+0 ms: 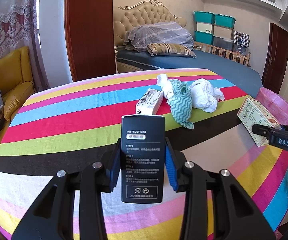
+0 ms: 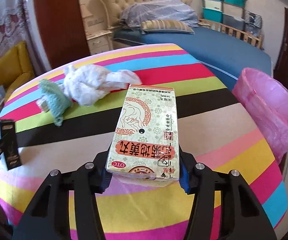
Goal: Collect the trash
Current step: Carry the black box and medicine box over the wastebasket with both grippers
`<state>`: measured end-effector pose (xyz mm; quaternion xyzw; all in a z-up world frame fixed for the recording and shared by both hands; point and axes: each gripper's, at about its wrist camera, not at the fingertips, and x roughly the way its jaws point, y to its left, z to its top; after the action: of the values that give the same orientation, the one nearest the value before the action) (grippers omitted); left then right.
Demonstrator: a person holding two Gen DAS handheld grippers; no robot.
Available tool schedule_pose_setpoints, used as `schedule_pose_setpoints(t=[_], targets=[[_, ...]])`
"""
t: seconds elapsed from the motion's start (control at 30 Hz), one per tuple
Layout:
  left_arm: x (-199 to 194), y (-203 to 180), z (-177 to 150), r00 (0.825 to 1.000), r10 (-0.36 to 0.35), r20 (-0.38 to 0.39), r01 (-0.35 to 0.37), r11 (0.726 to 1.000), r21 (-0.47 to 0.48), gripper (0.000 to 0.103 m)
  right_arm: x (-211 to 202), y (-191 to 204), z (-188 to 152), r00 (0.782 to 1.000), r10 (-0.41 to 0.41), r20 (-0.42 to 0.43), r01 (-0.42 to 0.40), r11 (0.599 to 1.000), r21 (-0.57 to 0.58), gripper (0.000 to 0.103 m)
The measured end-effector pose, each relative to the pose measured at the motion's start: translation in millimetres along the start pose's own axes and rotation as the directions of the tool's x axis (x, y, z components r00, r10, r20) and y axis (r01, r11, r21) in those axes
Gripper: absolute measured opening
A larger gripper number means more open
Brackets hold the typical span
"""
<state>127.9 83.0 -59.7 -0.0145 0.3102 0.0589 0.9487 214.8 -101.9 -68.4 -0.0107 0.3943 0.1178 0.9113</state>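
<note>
Two boxes are held above the striped tablecloth [image 1: 64, 120]: the left gripper [image 1: 143, 172] pinches a black instruction box [image 1: 143, 160] between narrowly set jaws, and the right gripper [image 2: 144, 176] is clamped on a cream medicine box [image 2: 145, 136]. Beyond the black box lie a small white carton [image 1: 149, 101], a teal cloth [image 1: 180, 104] and crumpled white paper [image 1: 205, 95]. Right of the medicine box stands a pink-lined bin [image 2: 267, 108].

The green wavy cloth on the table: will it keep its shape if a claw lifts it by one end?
Probably not. The green wavy cloth lies crumpled in soft folds, so it would likely hang limp. It looks thin, so probably light. It touches the white crumpled paper, which might drag along.
</note>
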Motion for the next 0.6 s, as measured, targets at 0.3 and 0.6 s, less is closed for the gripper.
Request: schedule_pose_setpoints(t=[0.3,0.6], targets=[[-2,-1,0,1.000,-0.008,0.004,0.008,1.000,0.008,0.038,-19,9,-13,0.997,0.061,0.036,-0.059,0.996,-0.067,0.050],[-10,-8,-2,0.999,-0.049,0.023,0.049,0.999,0.016,0.038,-34,9,-26,0.992,0.111,0.061,-0.104,0.989,-0.110,0.050]])
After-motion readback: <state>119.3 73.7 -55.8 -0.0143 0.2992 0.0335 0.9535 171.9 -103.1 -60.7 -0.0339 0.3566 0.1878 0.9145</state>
